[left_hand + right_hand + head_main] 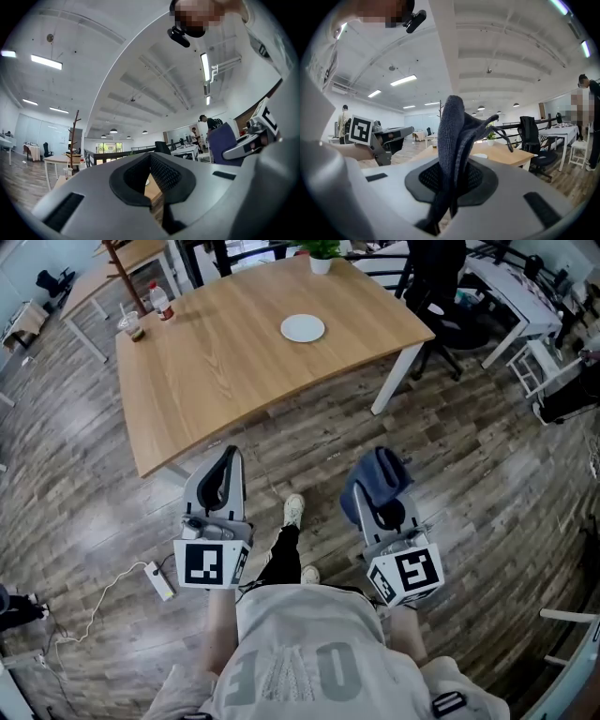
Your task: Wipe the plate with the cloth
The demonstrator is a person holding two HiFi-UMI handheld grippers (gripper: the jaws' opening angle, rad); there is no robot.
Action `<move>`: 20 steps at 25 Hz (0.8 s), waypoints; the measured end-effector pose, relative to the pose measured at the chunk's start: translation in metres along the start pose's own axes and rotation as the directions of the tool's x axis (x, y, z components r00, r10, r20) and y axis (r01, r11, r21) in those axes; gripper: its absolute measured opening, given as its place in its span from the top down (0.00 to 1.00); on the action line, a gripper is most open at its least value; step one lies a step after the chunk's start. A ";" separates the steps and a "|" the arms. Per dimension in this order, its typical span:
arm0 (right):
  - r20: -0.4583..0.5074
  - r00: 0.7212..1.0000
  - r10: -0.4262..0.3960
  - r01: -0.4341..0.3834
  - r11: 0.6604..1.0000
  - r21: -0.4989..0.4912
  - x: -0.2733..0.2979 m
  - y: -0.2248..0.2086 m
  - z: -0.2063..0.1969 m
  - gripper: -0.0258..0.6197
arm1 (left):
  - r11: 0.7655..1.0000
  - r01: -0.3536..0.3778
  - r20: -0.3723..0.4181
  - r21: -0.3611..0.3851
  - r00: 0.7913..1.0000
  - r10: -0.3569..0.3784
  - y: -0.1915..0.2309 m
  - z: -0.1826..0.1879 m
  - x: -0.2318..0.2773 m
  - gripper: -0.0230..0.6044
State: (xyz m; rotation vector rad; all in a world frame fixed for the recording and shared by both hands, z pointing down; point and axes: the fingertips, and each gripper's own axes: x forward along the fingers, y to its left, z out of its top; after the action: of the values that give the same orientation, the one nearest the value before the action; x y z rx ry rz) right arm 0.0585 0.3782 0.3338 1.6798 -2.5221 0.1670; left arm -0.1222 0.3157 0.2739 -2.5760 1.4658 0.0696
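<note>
My right hand-held gripper (380,491) pinches the blue cloth (452,131); my left hand-held gripper (229,456) is closed, empty. The plate (303,328) sits top centre on the desk (216,371).

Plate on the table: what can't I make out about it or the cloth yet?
- Plate: too small in the head view to tell clean from dirty.
- Cloth: its lower end is buried in the shut right claw in the right gripper view; full size unclear.
- Bottle label: too small, head view.
</note>
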 end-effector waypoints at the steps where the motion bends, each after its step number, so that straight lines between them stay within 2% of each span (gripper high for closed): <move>1: 0.008 1.000 -0.007 0.007 1.000 0.000 0.011 -0.006 0.004 0.89 | 1.000 -0.004 0.003 0.002 1.000 0.004 0.008 -0.003 0.012 0.95; 8: 0.030 0.998 -0.048 0.049 0.999 -0.022 0.096 -0.066 0.041 0.89 | 1.000 -0.017 0.010 -0.027 1.000 0.017 0.058 -0.017 0.106 0.95; 14: 0.066 0.997 -0.039 0.042 0.998 -0.047 0.178 -0.087 0.075 0.89 | 0.997 -0.043 -0.003 0.062 0.999 0.043 0.115 -0.028 0.162 0.95; 20: 0.084 0.996 -0.033 0.038 0.997 -0.062 0.234 -0.104 0.094 0.89 | 0.999 -0.048 -0.014 0.016 0.999 0.048 0.146 -0.039 0.206 0.95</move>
State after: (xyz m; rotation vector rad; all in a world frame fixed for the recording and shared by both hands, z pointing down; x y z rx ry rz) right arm 0.0619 0.1111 0.2793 1.7404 -2.5250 0.0149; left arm -0.1434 0.0616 0.2666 -2.5346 1.5273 0.0453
